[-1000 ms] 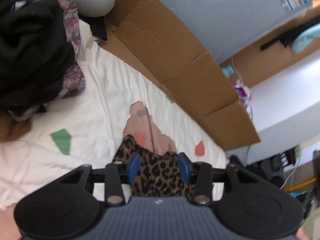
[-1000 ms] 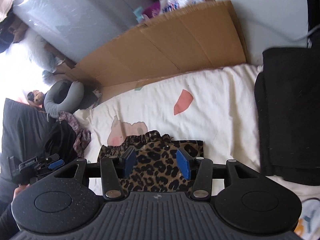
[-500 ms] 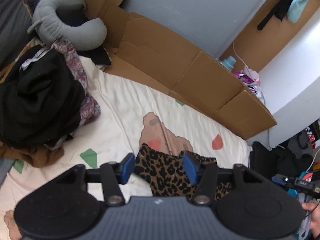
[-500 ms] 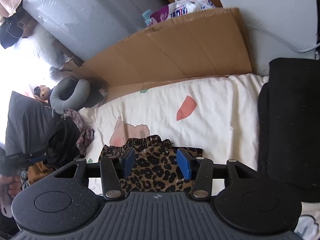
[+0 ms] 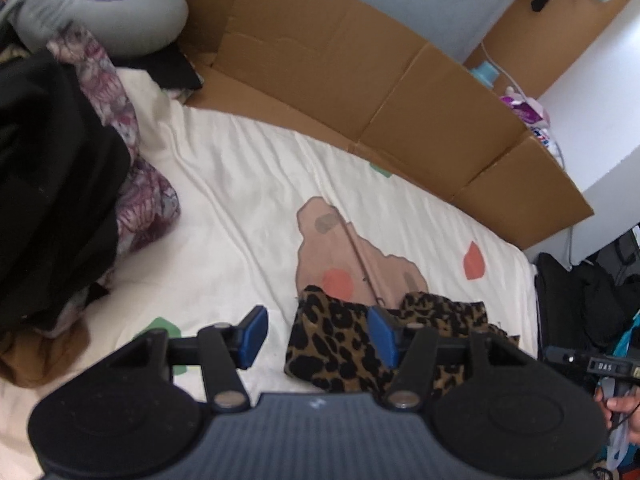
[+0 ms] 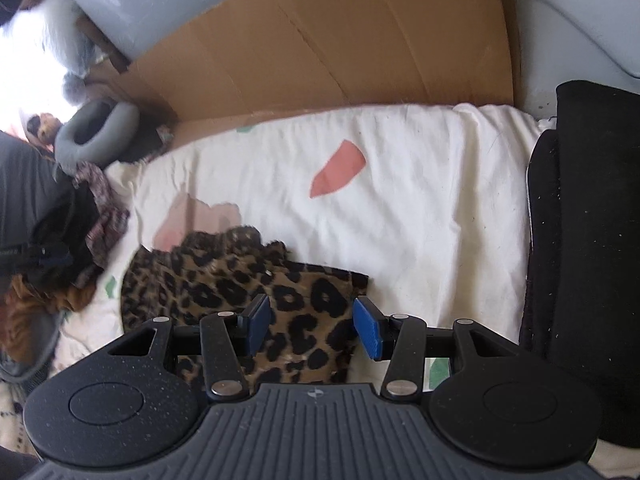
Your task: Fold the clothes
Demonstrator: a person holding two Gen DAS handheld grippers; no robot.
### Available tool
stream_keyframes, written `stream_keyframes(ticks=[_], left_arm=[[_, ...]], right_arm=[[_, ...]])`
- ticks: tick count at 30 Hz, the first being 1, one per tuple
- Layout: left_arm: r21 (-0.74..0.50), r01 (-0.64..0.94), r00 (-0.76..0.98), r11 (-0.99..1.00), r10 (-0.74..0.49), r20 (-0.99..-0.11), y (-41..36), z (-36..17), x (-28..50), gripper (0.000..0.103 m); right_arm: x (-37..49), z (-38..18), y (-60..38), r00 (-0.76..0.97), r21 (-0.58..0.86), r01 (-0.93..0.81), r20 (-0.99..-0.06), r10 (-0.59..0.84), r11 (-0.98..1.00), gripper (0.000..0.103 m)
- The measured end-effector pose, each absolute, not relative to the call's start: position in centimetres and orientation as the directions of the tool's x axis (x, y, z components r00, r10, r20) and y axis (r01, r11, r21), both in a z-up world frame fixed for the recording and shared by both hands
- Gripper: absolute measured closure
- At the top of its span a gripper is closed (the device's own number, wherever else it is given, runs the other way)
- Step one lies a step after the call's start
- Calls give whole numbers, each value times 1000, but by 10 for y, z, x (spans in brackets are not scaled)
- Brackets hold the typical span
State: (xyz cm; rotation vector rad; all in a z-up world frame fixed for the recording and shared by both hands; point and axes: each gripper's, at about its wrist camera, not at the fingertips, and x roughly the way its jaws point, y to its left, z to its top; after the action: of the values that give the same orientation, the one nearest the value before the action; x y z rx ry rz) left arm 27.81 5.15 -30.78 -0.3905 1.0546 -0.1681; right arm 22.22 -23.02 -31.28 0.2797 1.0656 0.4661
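1. At the far left a pile of dark clothes (image 5: 52, 184) sits heaped on the white sheet (image 5: 240, 208), with a floral purple garment (image 5: 136, 184) tucked against its right side and a grey neck pillow (image 5: 100, 20) beyond it.
2. The left gripper (image 5: 316, 334) hangs over the sheet with its jaws spread wide and nothing between them; its right blue pad lies over the left edge of the leopard-print garment (image 5: 336, 344).
3. That garment lies bunched in a compact shape on the sheet, just below a printed pink patch (image 5: 340, 248).
4. The right gripper (image 6: 312, 326) is also spread wide, holding nothing, poised above the garment's right half (image 6: 240, 292).
5. Flattened cardboard (image 6: 320, 48) stands along the sheet's far edge.
6. A stack of black fabric (image 6: 584, 240) rests at the right edge.
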Motion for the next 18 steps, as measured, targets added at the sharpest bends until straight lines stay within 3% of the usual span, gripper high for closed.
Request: stream_keyframes(ticks=[9,18], left_arm=[[-326,81,450,942,-327,-831,38,-352,293,49],[-345,123,454,930,-362,-814,27,-373,306,50]], right_arm=[[230,-338,-220,416,394,-243,-783,463,886,50],[235,-354,-218,419,401,-223,-783,459,888,50]])
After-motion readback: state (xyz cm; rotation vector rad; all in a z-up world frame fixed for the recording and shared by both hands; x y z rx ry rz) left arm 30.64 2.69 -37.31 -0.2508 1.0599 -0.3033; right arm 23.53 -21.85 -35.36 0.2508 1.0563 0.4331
